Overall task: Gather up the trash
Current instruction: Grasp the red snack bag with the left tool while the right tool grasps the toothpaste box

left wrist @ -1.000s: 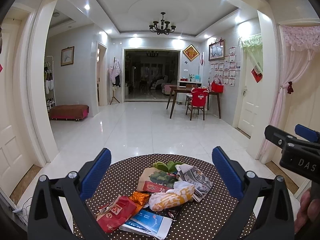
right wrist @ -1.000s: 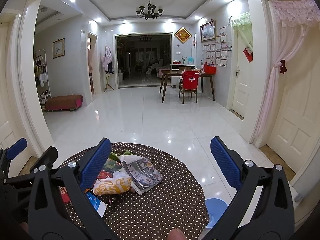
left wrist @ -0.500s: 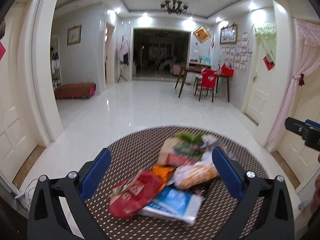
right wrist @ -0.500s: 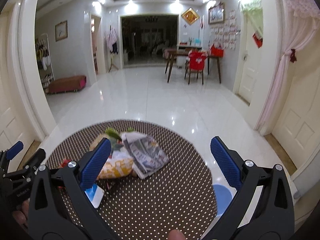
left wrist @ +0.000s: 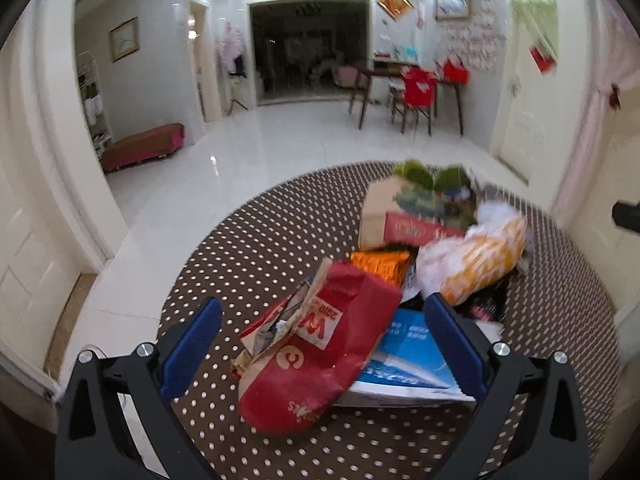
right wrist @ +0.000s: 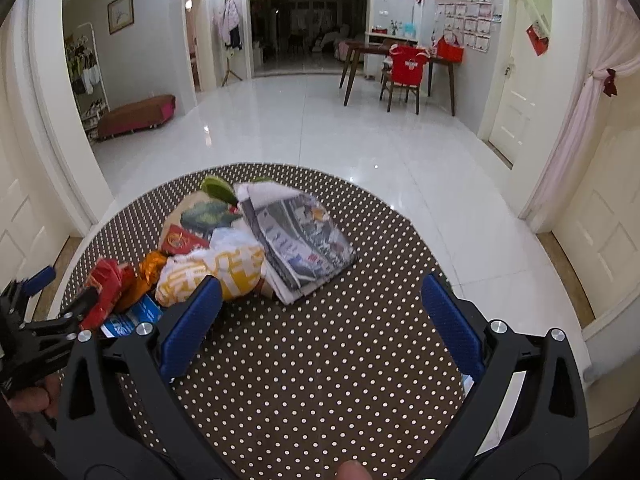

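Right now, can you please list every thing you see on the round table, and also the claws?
table: 1, brown with white dots, round, under everything
red bag: 1, red, crumpled, nearest the left claw
blue booklet: 1, blue and white, under the red bag
orange wrapper: 1, orange, behind the red bag
yellow bag: 1, white and yellow, pile middle
newspaper: 1, grey, folded, pile's right
paper bag: 1, tan, behind
left claw: 1, blue pads, open
right claw: 1, blue pads, open

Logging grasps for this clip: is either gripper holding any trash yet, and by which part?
Nothing is held. The left gripper is open around the red bag; the right gripper is open above the table.
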{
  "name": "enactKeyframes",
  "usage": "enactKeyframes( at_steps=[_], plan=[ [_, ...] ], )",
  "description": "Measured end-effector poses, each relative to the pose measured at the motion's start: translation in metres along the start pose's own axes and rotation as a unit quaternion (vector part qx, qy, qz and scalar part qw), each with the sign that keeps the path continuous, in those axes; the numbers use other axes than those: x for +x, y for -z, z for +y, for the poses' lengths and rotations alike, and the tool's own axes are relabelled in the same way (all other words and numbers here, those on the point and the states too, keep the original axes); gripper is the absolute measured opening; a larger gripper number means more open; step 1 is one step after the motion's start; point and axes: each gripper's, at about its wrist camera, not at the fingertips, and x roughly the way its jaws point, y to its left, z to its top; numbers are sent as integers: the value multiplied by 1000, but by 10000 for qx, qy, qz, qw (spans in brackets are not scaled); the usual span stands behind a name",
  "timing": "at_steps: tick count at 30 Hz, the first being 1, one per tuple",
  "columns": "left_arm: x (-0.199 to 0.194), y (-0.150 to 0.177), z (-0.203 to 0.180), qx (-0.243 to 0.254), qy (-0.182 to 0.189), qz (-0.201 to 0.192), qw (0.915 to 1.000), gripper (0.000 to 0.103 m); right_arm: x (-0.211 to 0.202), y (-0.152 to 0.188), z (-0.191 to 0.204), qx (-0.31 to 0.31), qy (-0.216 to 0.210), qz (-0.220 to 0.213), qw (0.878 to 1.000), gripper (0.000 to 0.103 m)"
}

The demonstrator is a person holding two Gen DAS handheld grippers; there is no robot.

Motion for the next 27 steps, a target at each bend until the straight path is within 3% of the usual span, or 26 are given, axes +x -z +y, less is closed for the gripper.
enactKeyframes(
  at_steps=[2,5,7,9,20,21,23,25,27],
  plan=[
    [14,1,-4,229,1,166,9996,99,8,6,3,-35,-60,81,9999,98],
    [28,3,-6,541,107,411,9976,97,20,16,14,-119,-482,359,9981,98],
    [32,6,-5,617,225,516,9965,77,30,26,26,-241,-897,563,9941,98],
    [33,7,-1,560,315,547,9964,77,41,36,41,-391,-1328,793,9872,98],
    [25,18,9,345,237,550,9976,77,77,63,108,-1194,-2563,1355,9496,96],
    [20,21,13,330,235,551,9977,77,81,63,110,-1212,-2577,1368,9488,93],
    [17,22,18,288,200,566,9978,77,88,64,114,-1223,-2721,1388,9443,67],
    [14,23,20,242,161,568,9980,76,92,63,114,-1163,-2877,1373,9407,56],
    [13,22,23,186,146,575,9981,76,92,65,114,-1163,-2964,1333,9386,51]
  ],
)
